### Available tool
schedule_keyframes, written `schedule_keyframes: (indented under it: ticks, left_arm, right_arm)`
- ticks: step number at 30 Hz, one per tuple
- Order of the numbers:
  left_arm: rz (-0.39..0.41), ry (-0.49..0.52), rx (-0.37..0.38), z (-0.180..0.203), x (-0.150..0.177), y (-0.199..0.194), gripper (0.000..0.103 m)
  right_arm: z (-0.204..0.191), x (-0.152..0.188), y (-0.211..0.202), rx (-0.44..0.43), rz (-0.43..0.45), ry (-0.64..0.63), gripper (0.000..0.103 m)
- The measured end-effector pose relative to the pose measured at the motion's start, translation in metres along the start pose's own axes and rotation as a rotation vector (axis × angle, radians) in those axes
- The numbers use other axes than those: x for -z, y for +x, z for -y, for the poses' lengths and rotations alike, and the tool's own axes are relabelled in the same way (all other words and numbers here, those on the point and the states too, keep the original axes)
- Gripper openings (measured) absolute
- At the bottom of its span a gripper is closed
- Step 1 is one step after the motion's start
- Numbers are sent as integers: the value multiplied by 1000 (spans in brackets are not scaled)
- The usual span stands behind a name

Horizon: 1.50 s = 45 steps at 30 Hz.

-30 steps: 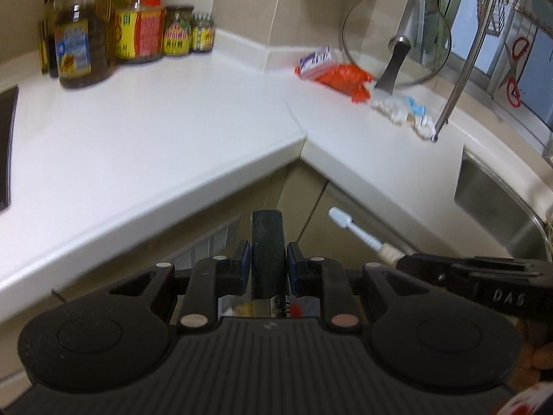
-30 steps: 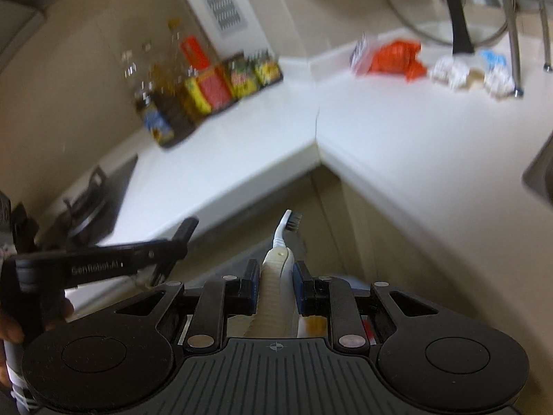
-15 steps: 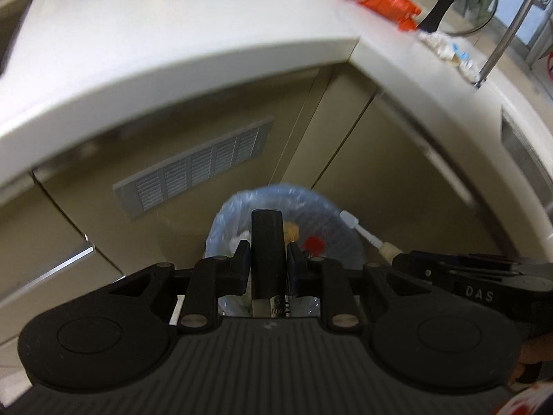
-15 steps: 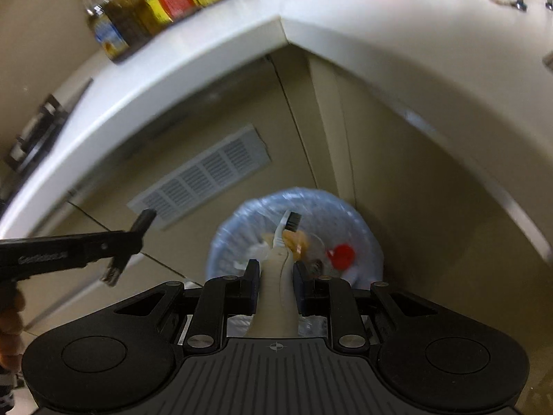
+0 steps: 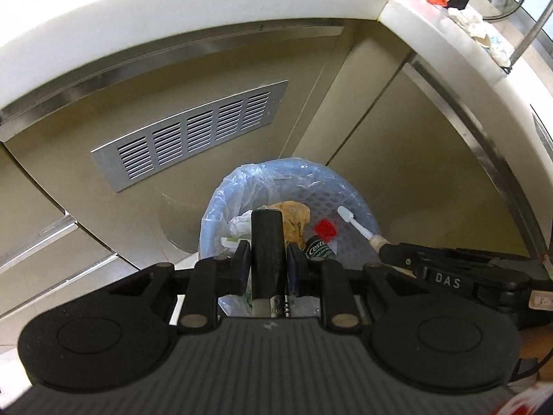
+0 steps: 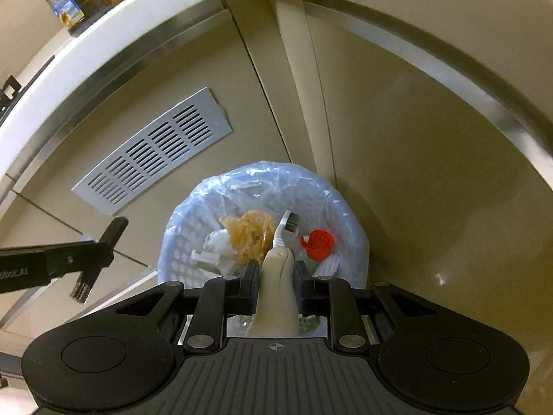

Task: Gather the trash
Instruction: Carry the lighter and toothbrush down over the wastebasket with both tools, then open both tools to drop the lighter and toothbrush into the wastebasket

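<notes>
Looking through your left wrist view: lined bin [image 5: 221,207] holds crumpled brown wrapper [image 5: 293,214] and red scrap [image 5: 325,230]; your left gripper [image 5: 269,259] clamps a black stick [image 5: 268,242] above its rim.

Right wrist view: your right gripper [image 6: 276,275] pinches a toothbrush [image 6: 281,242] over the bin [image 6: 186,228]; vent grille [image 6: 152,152] behind it.
</notes>
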State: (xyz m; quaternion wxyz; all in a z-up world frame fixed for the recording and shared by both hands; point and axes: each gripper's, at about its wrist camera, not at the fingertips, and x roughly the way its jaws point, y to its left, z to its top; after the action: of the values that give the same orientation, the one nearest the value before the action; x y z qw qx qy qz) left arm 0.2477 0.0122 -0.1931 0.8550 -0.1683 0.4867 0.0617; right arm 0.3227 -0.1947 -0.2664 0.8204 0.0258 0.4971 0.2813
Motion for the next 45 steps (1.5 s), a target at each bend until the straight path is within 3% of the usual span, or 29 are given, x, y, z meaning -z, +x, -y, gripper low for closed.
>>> schedule_keyframes:
  ticks: [5,9,23,29,31,45]
  left_arm:
    - [-8,-20,-11,1,-2,12,19]
    - [-26,-23,-17,2,0,19,19]
    - [-111,-29,0,6,6,47,20]
    - [-115,0,5,7,10,57,42]
    - [-123,8,-5,6,12,59,43]
    - [-97,16,3,0,11,17,43]
  right_arm:
    - [5,-8,11,-24,27,45,22]
    - [7,-9,12,-36,17,51,31]
    - [12,0,4,-35,-25,74,32]
    - [11,0,4,-30,-27,69,36]
    - [11,-1,2,-31,-28,64,38]
    - [-3,-4,-30,-18,4,56,53]
